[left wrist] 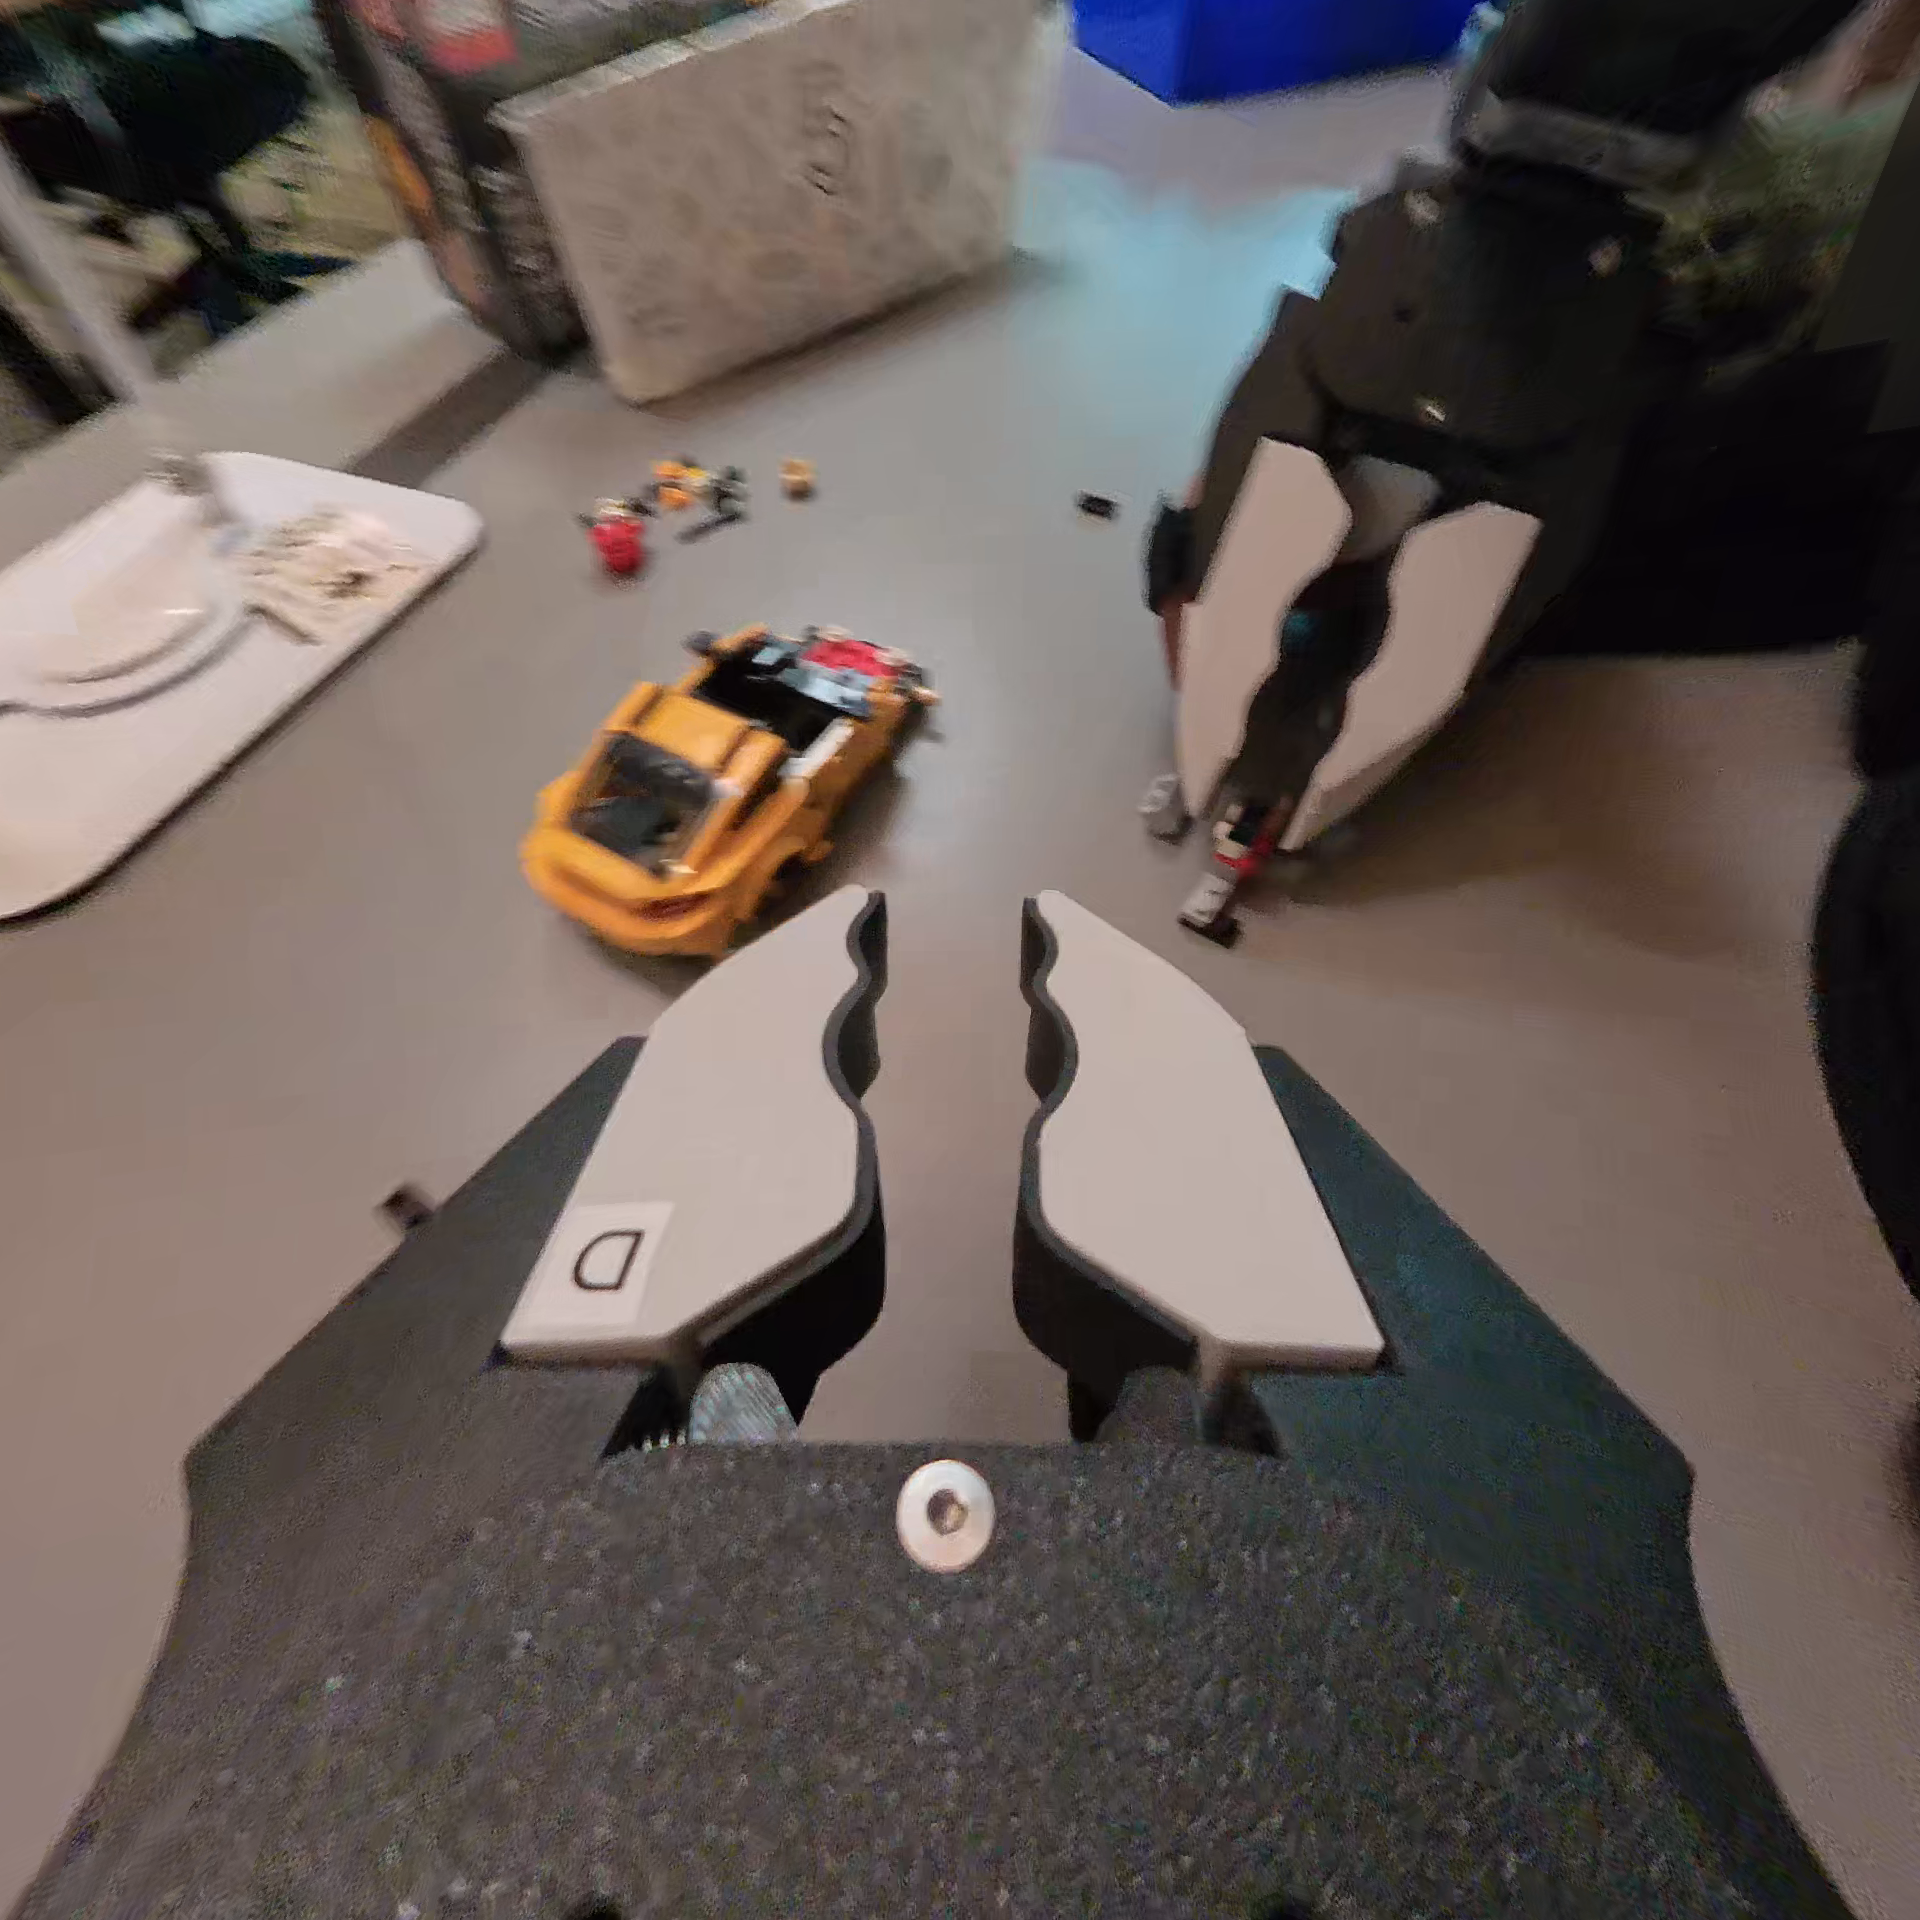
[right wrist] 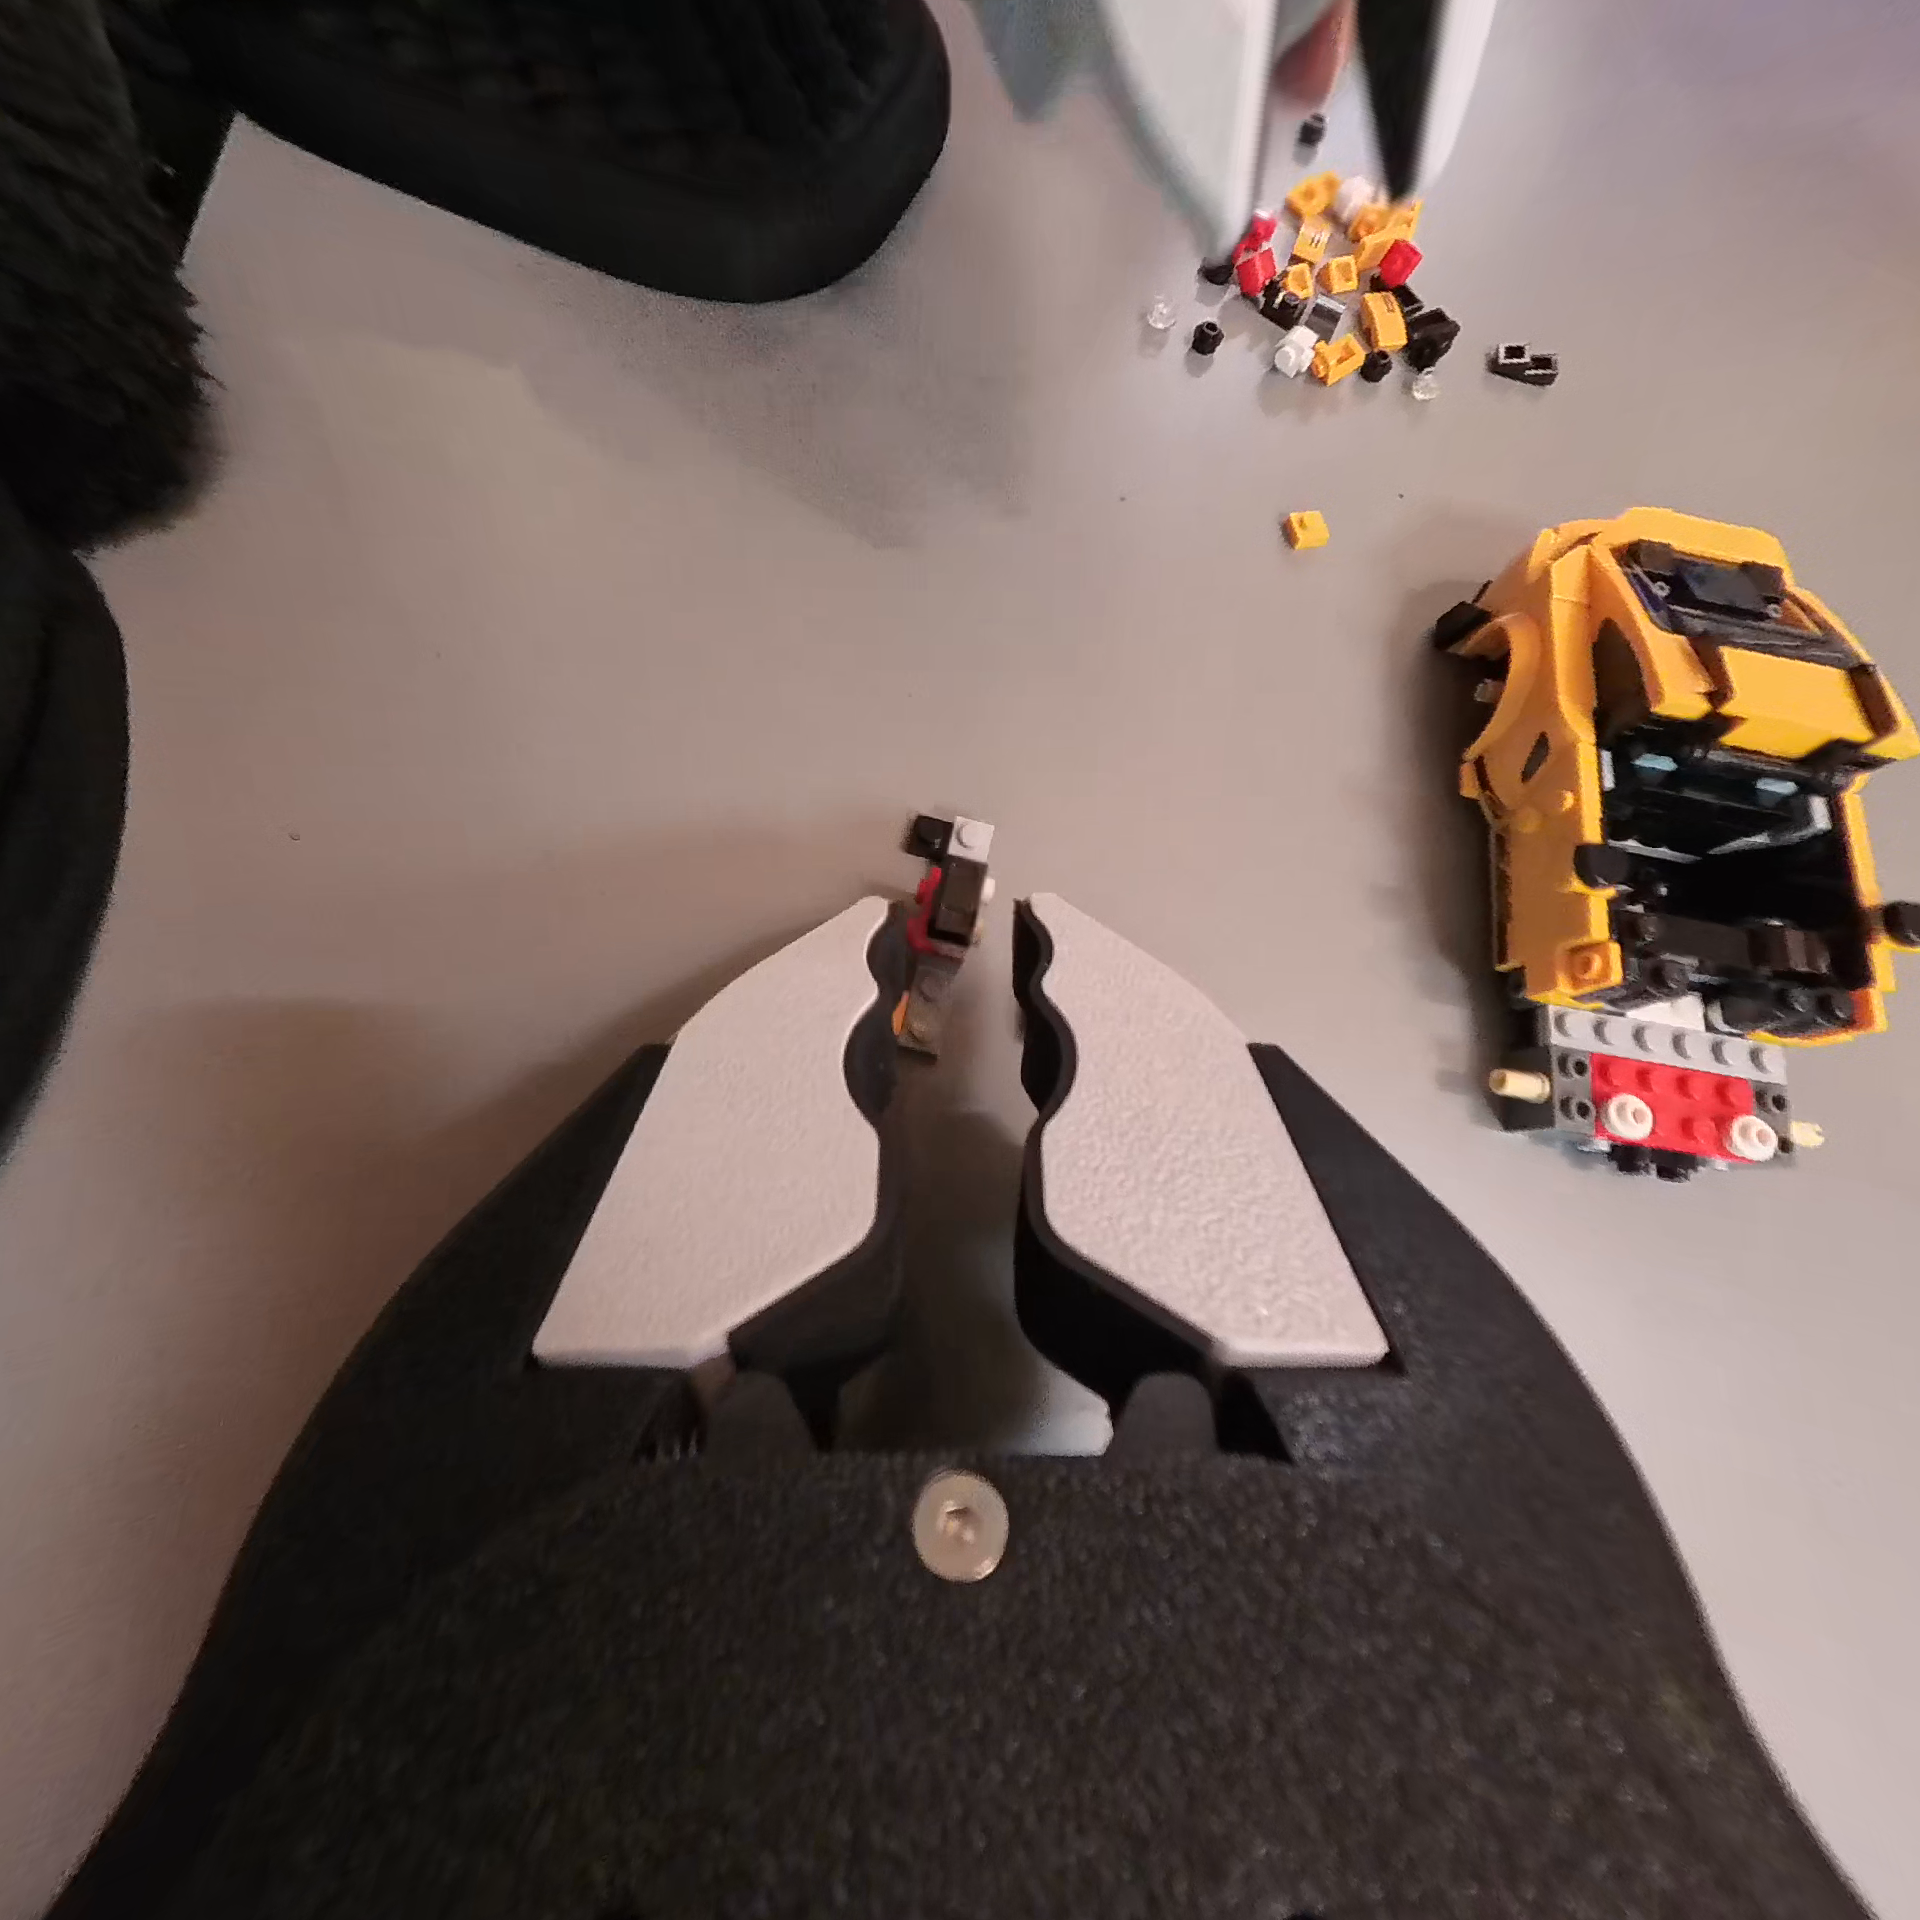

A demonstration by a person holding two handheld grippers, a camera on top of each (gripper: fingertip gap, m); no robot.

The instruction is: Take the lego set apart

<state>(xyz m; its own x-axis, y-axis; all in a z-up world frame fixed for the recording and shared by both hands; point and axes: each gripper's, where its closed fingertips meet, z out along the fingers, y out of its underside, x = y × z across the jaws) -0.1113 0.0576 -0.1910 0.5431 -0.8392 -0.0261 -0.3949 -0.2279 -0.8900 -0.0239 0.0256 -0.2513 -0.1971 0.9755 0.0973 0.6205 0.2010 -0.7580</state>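
Note:
The yellow lego car (left wrist: 707, 790) stands on the grey table, its front end stripped to red and grey plates; it also shows in the right wrist view (right wrist: 1662, 831). My left gripper (left wrist: 954, 914) is open and empty, just short of the car's rear. In the right wrist view it (right wrist: 1320, 177) hovers over a pile of loose bricks (right wrist: 1340, 291). My right gripper (right wrist: 951, 904) is open, tips at the table. A small black, grey and red sub-assembly (right wrist: 951, 914) lies between its fingertips, against the left finger. The left wrist view shows this gripper (left wrist: 1257, 821) and the piece (left wrist: 1231, 873).
A white tray (left wrist: 156, 644) with small parts lies at the left. A white padded block (left wrist: 769, 177) stands at the back, with more loose pieces (left wrist: 665, 509) in front of it. A single yellow brick (right wrist: 1306, 528) lies near the car. A black fuzzy sleeve (right wrist: 520, 125) is at the upper left. There is about 12 centimeters between the tips of the two grippers.

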